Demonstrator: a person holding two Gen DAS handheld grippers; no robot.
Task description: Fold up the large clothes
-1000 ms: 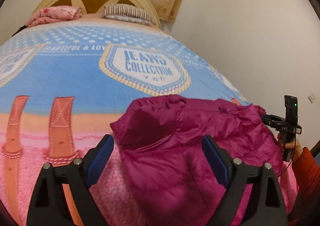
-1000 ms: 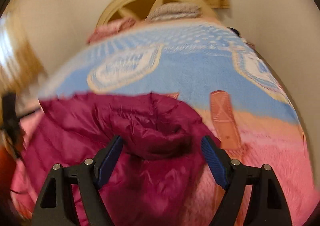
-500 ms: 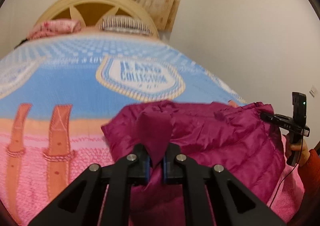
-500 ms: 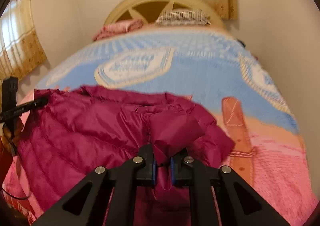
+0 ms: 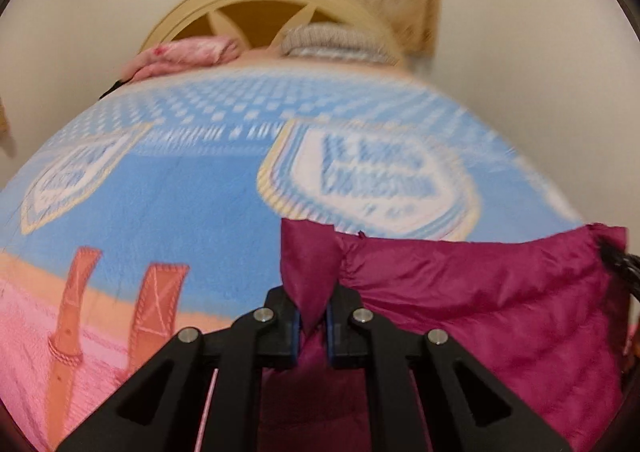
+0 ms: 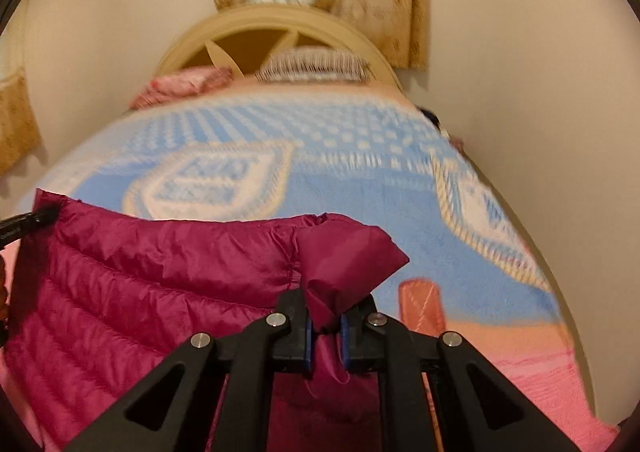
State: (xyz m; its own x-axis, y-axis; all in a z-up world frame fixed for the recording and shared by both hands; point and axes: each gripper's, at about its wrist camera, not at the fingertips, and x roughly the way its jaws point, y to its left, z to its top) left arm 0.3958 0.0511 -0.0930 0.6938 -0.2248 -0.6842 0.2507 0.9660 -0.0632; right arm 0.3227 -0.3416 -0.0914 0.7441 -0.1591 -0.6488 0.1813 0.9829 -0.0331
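Your left claw [image 5: 311, 326] is pinched tight on a corner of the magenta puffer jacket [image 5: 480, 292], which rises as a peak just above the jaws at lower centre of the left wrist view; the rest spreads taut toward the lower right. Your right claw [image 6: 325, 326] is likewise clamped on a bunched corner of the jacket [image 6: 160, 276] at lower centre, with the quilted body stretching to the lower left. Beyond lies the bed [image 6: 360, 188] with its blue and pink blanket.
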